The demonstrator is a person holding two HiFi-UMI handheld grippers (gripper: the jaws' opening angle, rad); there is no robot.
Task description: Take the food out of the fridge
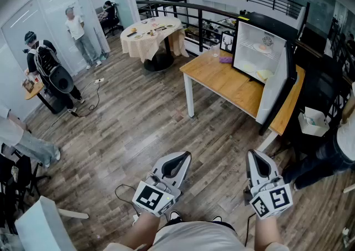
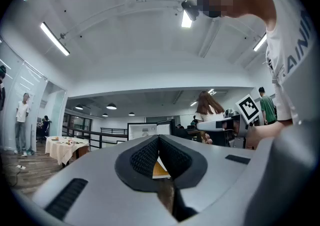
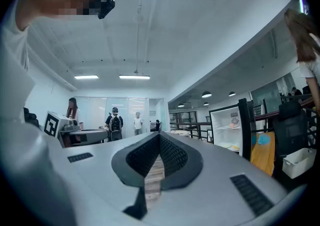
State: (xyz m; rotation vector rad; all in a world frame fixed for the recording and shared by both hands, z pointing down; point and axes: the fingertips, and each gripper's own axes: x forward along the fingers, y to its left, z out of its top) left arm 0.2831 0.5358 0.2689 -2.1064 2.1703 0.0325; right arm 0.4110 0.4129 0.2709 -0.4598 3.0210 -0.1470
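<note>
Both grippers at waist height, pointing roughly level, nothing in either. Left gripper (image 1: 178,159): jaws closed tip to tip, only floor and room showing past the pads. Right gripper (image 1: 258,158): same, fully closed, empty.

Bare wood floor (image 1: 138,127) lies between me and the target. Nothing has been reached yet.

Ahead and to the right is a wooden table (image 1: 219,80), well apart from both grippers. A small white fridge (image 1: 275,31) sits on it with its door (image 1: 279,89) swung open towards me on the right-hand side. The opening faces me, slightly left of the door edge.

Food (image 1: 261,48) is on the upper shelf, with a pale plate or two (image 1: 256,70) on the lower one. I can't tell what the items are from here.

Key geometry: the fridge lies forward-right, so the right gripper is the nearer one. The open door stands on that side, so my guess is to go in left of the door edge, straight along the shelves. Jaws need opening first.
</note>
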